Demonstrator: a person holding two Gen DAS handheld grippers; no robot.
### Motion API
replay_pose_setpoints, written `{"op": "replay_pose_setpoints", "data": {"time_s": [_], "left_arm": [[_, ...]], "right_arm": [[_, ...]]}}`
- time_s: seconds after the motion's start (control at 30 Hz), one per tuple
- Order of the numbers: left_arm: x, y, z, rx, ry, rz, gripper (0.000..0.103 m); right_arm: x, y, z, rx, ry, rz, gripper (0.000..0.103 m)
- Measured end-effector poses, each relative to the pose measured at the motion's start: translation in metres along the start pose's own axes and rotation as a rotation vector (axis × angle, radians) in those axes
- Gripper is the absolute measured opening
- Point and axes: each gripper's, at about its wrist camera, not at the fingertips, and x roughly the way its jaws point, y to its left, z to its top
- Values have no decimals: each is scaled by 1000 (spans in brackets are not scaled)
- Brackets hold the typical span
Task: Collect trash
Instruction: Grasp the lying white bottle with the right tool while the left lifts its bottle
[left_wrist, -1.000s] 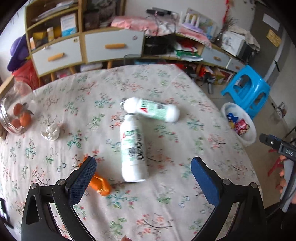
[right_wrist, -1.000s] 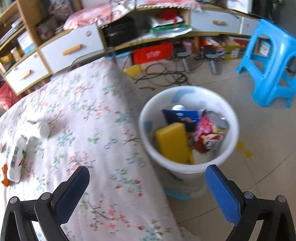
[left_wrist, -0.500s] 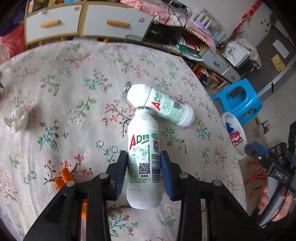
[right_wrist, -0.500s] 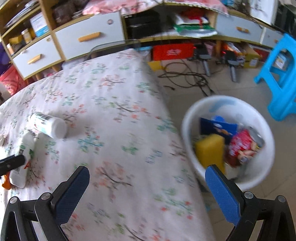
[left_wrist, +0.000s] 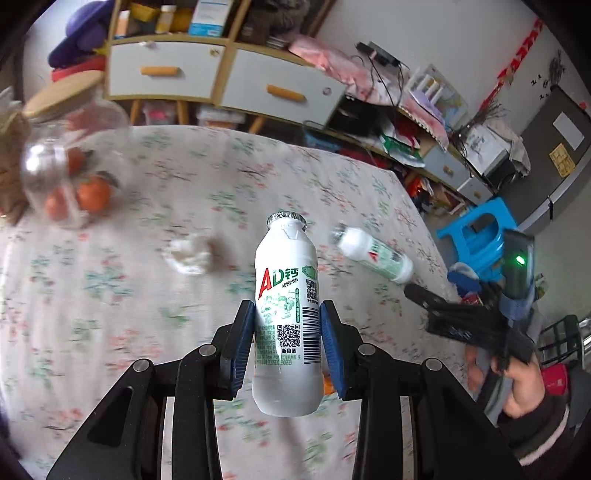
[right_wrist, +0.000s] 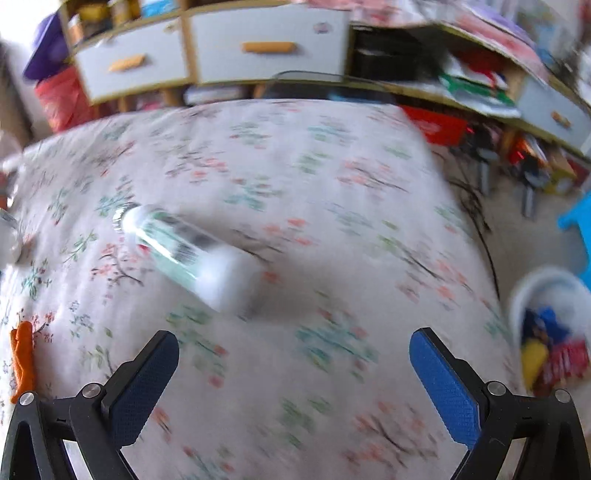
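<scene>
The left gripper is clamped on a white AD-calcium drink bottle, its blue pads pressing the lower label from both sides, and the bottle hangs clear above the floral tablecloth with its foil cap pointing away from the camera. Past it on the cloth lie a crumpled white tissue and, to the right, a second white bottle on its side. A lidded glass jar with orange fruit inside stands at the far left of the table. The right gripper has its jaws spread wide with nothing between them (the view is blurred), held over the cloth just short of that lying bottle. An orange scrap lies at the left edge, and the white trash bin, holding colourful wrappers, sits on the floor beyond the table's right side.
</scene>
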Motion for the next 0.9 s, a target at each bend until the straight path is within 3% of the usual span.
{"op": "replay_pose_setpoints", "data": {"time_s": [0.37, 0.57, 0.63, 0.7, 0.9], "left_arm": [[-16, 47, -9, -108, 5, -4, 38], [-16, 42, -13, -102, 11, 10, 38], [-18, 39, -15, -94, 12, 22, 38], [-20, 38, -19, -93, 13, 31, 38], [-20, 34, -30, -109, 30, 12, 38]], "right_arm": [[42, 64, 31, -227, 30, -59, 100], [45, 77, 25, -280, 51, -57, 80], [41, 78, 21, -275, 63, -30, 68], [35, 78, 14, -276, 80, -6, 43], [14, 71, -11, -239, 133, 32, 40]]}}
